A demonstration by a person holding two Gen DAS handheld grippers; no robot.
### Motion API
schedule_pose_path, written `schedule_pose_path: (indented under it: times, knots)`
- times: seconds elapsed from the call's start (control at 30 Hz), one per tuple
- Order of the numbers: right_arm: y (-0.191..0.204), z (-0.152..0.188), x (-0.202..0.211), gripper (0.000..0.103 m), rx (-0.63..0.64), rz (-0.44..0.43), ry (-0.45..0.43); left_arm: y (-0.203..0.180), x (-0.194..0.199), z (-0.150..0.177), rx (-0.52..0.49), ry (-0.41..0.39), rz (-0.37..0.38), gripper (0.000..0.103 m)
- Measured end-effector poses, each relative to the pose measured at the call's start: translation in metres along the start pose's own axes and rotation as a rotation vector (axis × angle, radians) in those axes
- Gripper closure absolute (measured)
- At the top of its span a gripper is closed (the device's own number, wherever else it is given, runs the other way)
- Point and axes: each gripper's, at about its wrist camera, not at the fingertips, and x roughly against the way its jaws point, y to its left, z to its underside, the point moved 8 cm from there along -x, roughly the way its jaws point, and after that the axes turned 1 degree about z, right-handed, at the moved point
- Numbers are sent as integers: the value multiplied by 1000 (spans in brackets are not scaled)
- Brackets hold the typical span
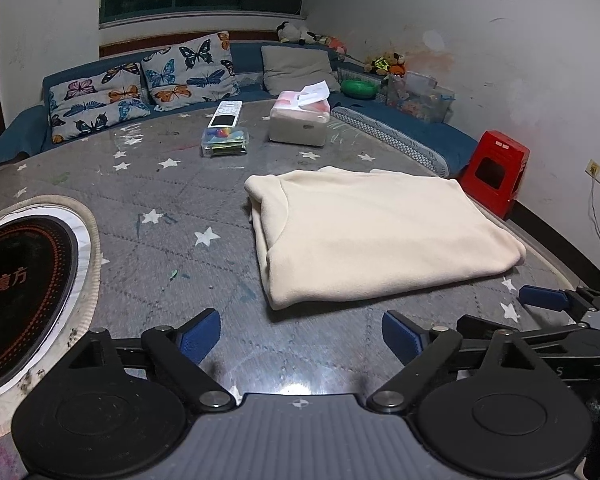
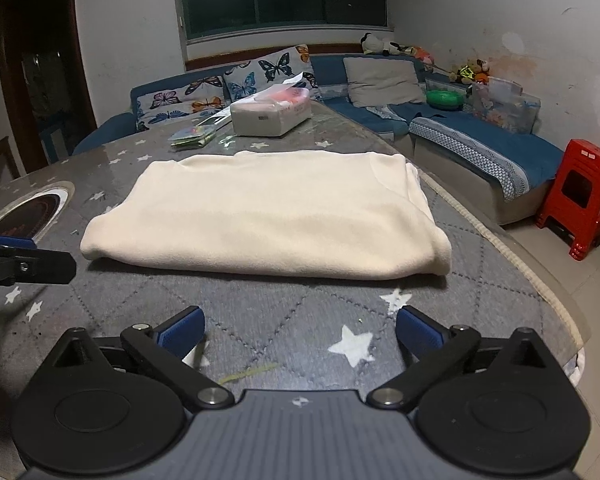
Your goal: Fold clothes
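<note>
A cream garment [image 1: 376, 232] lies folded into a neat rectangle on the grey star-patterned table [image 1: 172, 248]; it also shows in the right wrist view [image 2: 272, 216]. My left gripper [image 1: 302, 334] is open and empty, just short of the garment's near edge, not touching it. My right gripper [image 2: 300, 330] is open and empty, also short of the near edge. The right gripper's blue fingers [image 1: 544, 298] show at the right of the left wrist view. The left gripper's blue finger [image 2: 8, 240] shows at the left edge of the right wrist view.
An induction hob [image 1: 24, 292] is set into the table at the left. A tissue box [image 1: 300, 118], a remote [image 1: 225, 114] and a clear plastic box [image 1: 225, 142] lie beyond the garment. A blue sofa [image 1: 420, 132] and red stool [image 1: 494, 172] stand beyond the table edge.
</note>
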Motion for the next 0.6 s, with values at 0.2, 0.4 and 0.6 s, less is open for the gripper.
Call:
schedule_pose_path:
  times: [0.2, 0.4, 0.6]
  knots:
    - [3, 2, -1, 0, 12, 21, 9, -1, 3, 2, -4, -4, 2, 7]
    - [4, 3, -2, 0, 11, 28, 11, -1, 6, 4, -3, -6, 1, 0]
    - [5, 4, -3, 0, 13, 38, 13, -1, 9, 5, -1, -7, -2, 0]
